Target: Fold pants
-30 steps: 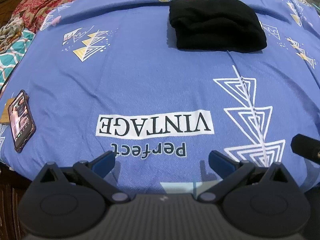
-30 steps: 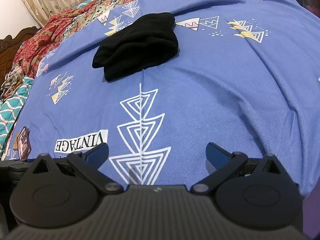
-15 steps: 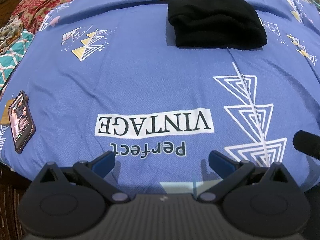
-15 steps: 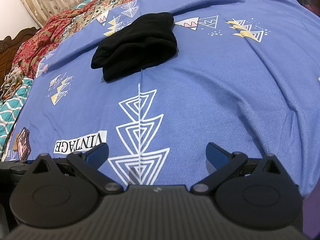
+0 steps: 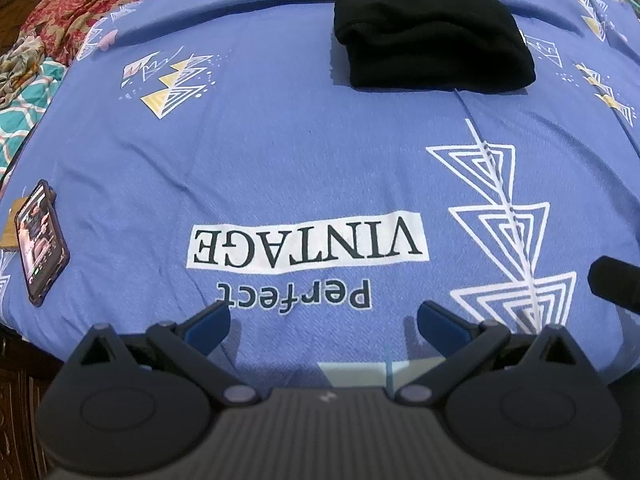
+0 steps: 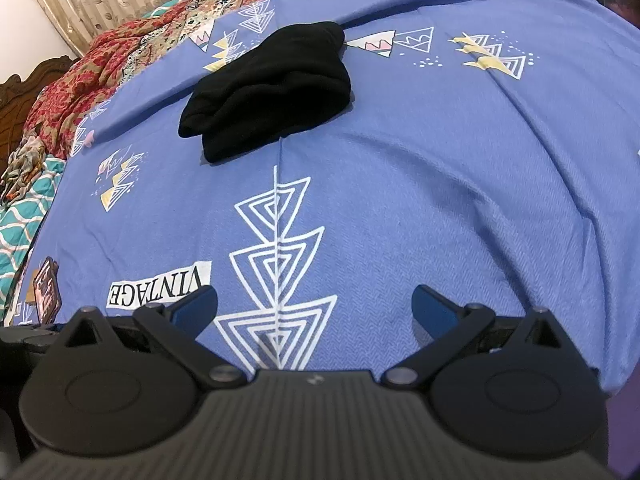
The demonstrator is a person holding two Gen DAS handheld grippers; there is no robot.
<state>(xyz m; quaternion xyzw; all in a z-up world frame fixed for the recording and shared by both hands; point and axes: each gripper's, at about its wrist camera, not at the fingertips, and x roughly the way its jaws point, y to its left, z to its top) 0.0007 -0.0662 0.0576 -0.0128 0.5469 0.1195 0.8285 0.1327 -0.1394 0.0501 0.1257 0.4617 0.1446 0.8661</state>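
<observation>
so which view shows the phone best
The left wrist view. There the phone lies whole at the left edge of the bedsheet, its lit screen facing up. In the right wrist view the phone is small, at the far left, and partly cut off behind the claw body.

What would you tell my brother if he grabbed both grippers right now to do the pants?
Left hand-held gripper: open, holding nothing, low over the near edge of the blue bedsheet.
Right hand-held gripper: open, holding nothing, beside the left one.
The black pants lie far across the bed in a compact folded bundle, and neither gripper touches them.
A phone lies at the bed's left edge, well away from the pants.
Done: the pants look folded already.
Left: probably nothing, maybe tidy the bundle's edges.
</observation>
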